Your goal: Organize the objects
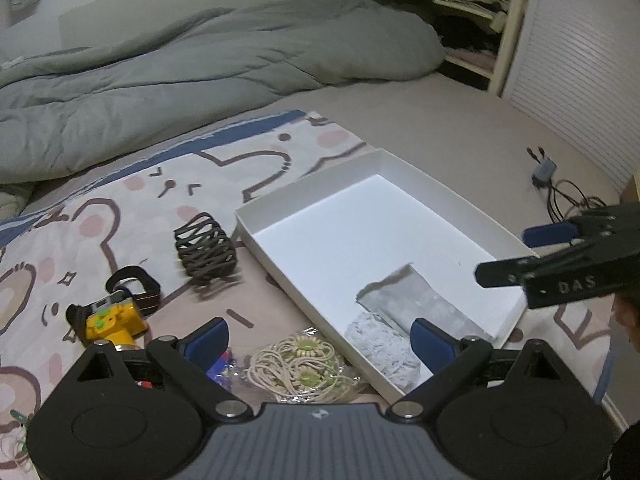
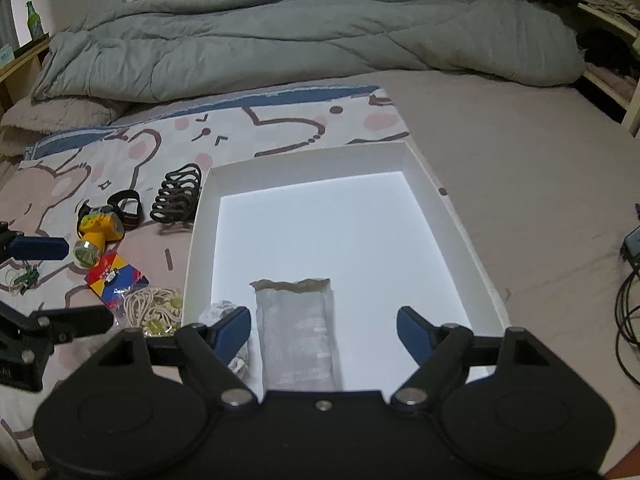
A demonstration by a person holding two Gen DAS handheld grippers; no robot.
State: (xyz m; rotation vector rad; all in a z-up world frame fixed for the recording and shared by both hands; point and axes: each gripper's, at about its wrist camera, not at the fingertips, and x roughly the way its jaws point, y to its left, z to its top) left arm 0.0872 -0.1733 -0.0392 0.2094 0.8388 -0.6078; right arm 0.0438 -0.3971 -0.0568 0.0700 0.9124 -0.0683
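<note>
- The right gripper (image 2: 324,330) hung over the near end of the white box (image 2: 460,216), its fingers wide apart and holding nothing; a careless drop from there could have crushed the clear packet (image 2: 298,332) lying in the box below them.
- The left gripper (image 1: 320,340) was just as wide and empty, straddling the box's near left wall; its right finger could have caught that wall and dragged the box across the bed.
- Left of the box, the cord bundle (image 1: 304,364) touched a colourful card (image 2: 114,280); a grab there might have taken both.
- Farther left, the yellow toy (image 1: 114,320) looked likely to roll.
- Beside the box's left wall, the dark hair clip (image 1: 206,254) could have snagged a finger.
</note>
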